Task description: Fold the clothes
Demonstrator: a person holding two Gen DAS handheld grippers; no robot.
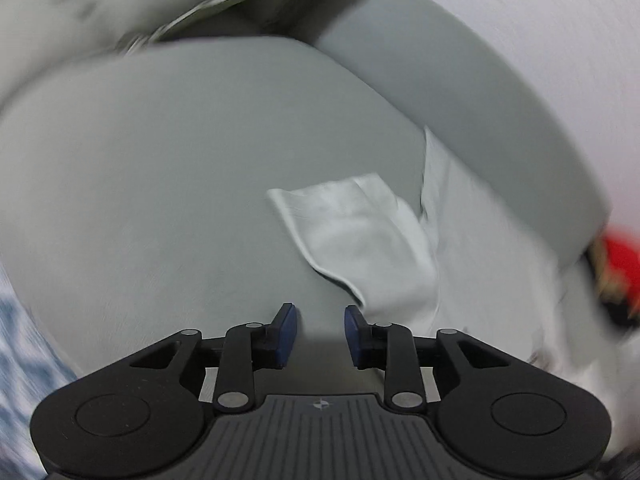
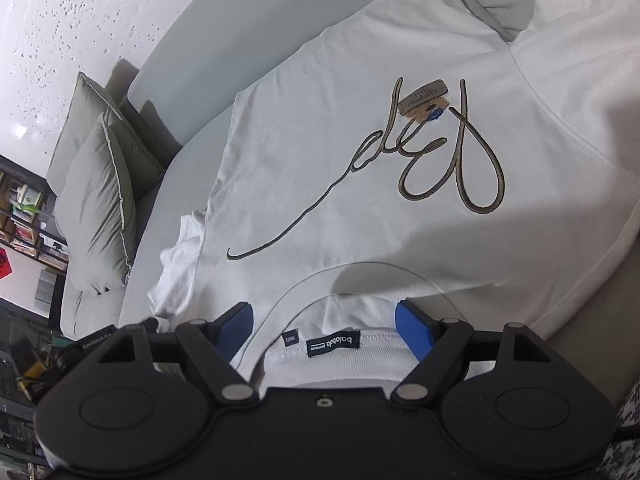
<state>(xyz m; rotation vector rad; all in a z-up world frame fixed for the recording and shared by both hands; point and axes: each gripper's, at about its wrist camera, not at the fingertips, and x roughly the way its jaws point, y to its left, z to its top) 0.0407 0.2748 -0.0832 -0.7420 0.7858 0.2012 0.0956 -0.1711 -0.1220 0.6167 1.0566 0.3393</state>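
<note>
My shirt [image 2: 360,152] is soft white cloth, matt, with raised thread lettering [image 2: 448,160] in dull olive and a rough card tag [image 2: 424,98]. The sofa [image 1: 180,180] under it is smooth grey fabric; its cushions [image 2: 100,200] have a slight sheen. My right gripper [image 2: 324,328] is matt black plastic with blue rubbery pads [image 2: 414,330] and bright metal pins.

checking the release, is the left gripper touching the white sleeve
Apart. In the left wrist view the left gripper has bare grey cushion between its blue pads, and the white sleeve lies ahead, off to one side.
</note>
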